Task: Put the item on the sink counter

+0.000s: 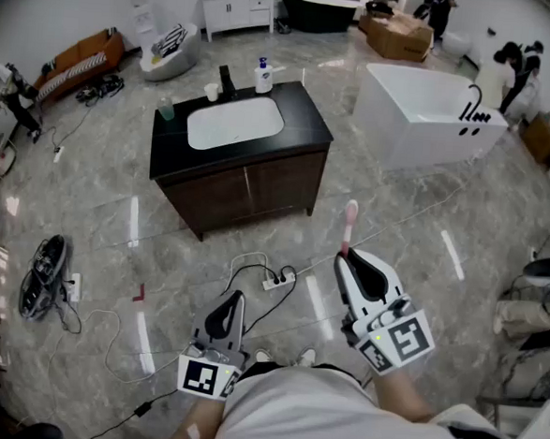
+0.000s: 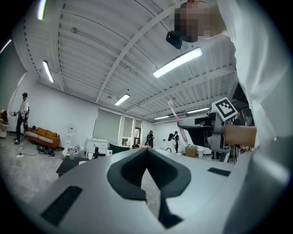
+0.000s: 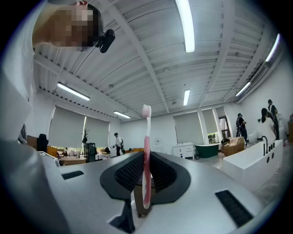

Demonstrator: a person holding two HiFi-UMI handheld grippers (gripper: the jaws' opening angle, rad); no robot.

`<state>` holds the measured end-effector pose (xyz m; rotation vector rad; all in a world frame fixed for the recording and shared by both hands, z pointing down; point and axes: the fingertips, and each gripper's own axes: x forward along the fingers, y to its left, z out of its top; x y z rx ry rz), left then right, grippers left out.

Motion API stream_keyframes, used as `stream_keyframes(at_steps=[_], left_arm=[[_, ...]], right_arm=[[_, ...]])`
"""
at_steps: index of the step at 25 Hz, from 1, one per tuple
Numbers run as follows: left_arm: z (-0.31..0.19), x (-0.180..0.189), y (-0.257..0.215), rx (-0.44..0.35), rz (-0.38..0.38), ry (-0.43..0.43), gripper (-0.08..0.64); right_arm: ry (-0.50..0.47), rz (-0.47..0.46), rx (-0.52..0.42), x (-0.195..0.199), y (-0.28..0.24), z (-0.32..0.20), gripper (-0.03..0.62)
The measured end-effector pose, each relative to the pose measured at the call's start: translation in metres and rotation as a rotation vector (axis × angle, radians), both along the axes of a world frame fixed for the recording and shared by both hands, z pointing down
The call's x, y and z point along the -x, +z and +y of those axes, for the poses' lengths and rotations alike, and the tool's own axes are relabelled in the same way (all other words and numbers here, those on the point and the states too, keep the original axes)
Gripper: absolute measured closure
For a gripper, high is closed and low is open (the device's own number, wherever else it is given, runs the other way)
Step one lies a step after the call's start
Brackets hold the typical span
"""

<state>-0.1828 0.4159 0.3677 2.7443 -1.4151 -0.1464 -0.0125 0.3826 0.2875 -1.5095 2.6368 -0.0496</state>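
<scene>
The sink counter (image 1: 311, 113) is a dark cabinet with a black top and a white basin, standing on the marble floor some way ahead of me. A black faucet (image 1: 226, 79), a soap bottle (image 1: 262, 76) and two cups stand on it. My right gripper (image 1: 344, 257) is shut on a pink toothbrush (image 1: 349, 224), whose head points up and forward. In the right gripper view the toothbrush (image 3: 146, 132) stands upright between the pads. My left gripper (image 1: 236, 297) hangs lower left, shut and holding nothing. The left gripper view shows the toothbrush (image 2: 176, 119) off to the right.
A power strip with cables (image 1: 277, 280) lies on the floor between me and the counter. A white bathtub (image 1: 432, 117) stands to the right. More cables and gear (image 1: 44, 277) lie at the left. Boxes (image 1: 398, 35), a white cabinet (image 1: 238, 5) and people are far back.
</scene>
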Motion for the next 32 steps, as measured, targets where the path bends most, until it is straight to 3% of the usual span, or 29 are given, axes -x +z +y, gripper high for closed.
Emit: stream_keyframes(at_steps=[13, 32], left_arm=[[0.0, 0.008, -0.012, -0.041, -0.002, -0.023, 0.557], [0.0, 0.038, -0.003, -0.028, 0.025, -0.03, 0.557]], right_arm=[[0.014, 0.011, 0.002, -0.003, -0.002, 0.005, 0.526], [0.055, 0.004, 0.024, 0.0, 0.003, 0.005, 0.526]])
